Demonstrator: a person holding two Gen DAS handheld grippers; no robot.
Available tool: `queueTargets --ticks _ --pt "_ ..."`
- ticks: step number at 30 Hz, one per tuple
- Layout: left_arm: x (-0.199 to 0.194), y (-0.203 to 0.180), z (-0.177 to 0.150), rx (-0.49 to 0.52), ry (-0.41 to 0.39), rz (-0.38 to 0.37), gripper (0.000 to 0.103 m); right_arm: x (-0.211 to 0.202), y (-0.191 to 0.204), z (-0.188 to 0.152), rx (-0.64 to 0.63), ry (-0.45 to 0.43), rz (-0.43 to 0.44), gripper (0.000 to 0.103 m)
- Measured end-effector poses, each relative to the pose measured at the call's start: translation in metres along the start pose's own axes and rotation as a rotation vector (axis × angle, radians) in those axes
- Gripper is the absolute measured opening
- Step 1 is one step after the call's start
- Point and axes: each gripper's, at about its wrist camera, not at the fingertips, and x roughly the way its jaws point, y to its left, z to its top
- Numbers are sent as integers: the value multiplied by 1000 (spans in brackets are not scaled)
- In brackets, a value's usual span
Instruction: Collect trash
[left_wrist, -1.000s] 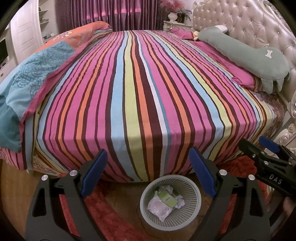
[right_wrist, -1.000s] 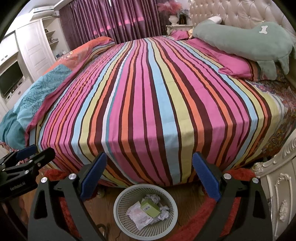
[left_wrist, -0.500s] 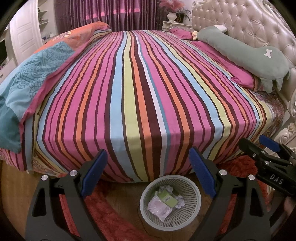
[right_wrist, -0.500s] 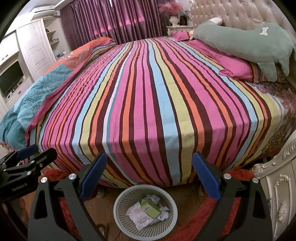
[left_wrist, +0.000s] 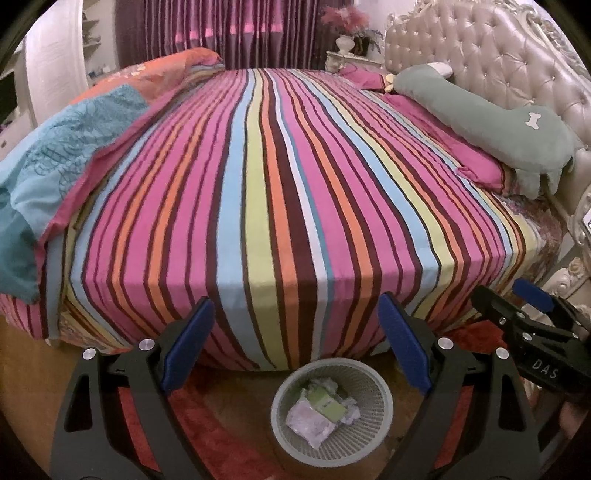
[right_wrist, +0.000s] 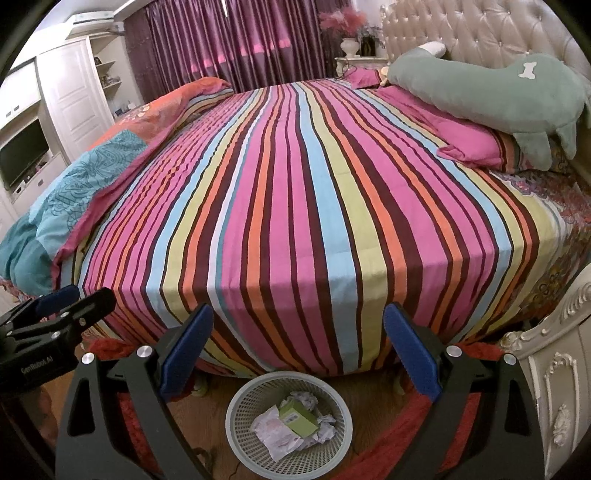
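**Status.** L gripper (left_wrist: 295, 343): jaws spread wide, nothing between the pads. R gripper (right_wrist: 297, 343): same, wide apart and empty. Both hang above the floor at the bed's foot edge, pointing across the striped bedspread (left_wrist: 280, 177).

**Trash location.** Wastebasket (left_wrist: 373, 384) stands on the floor at 6 o'clock in both wrist views, just beside the hanging edge of the spread. Inside: green box (right_wrist: 298, 419), pinkish plastic wrapper (right_wrist: 275, 435), crumpled paper (right_wrist: 325, 430). No loose trash shows on the bedspread, nor on what shows of the floor and red rug (left_wrist: 221, 446).

**Judgement.** Collection looks at or near its end; step in hand is prob. a last check w/ both tools idle.

**Procedure.**
1. Keep jaws apart; do not close on fabric.
2. Sweep view 9 o'clock → 3 o'clock: folded quilt (left_wrist: 48, 155) at 9–10, green pillow (left_wrist: 491, 125) at 1–2. Folds can hide small scraps.
3. Check floor around the basket, esp. the rug edge.
4. If a scrap turns up, approach from above, pinch scrap only, release over basket centre.

**Caution.** The grippers are near each other: R shows at 4 o'clock in L view. Keep them apart when swinging.
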Motion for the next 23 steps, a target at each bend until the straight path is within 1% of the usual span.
queueTargets --ticks 3,7,8,12,17,23 --pt "-4 -3 0 17 -24 45 87 0 0 0 -2 0 1 89" --pt "-4 -1 2 -3 -21 15 87 0 0 0 -2 2 1 89" --pt "-5 -1 1 -4 -31 15 87 0 0 0 -2 2 1 89" --pt "-5 -5 -1 41 -52 56 87 1 -1 0 6 7 4 89" --pt "-3 -2 1 16 -24 8 87 1 -1 0 6 5 3 89" --pt "-2 -2 1 12 -7 1 87 2 -3 0 8 6 5 89"
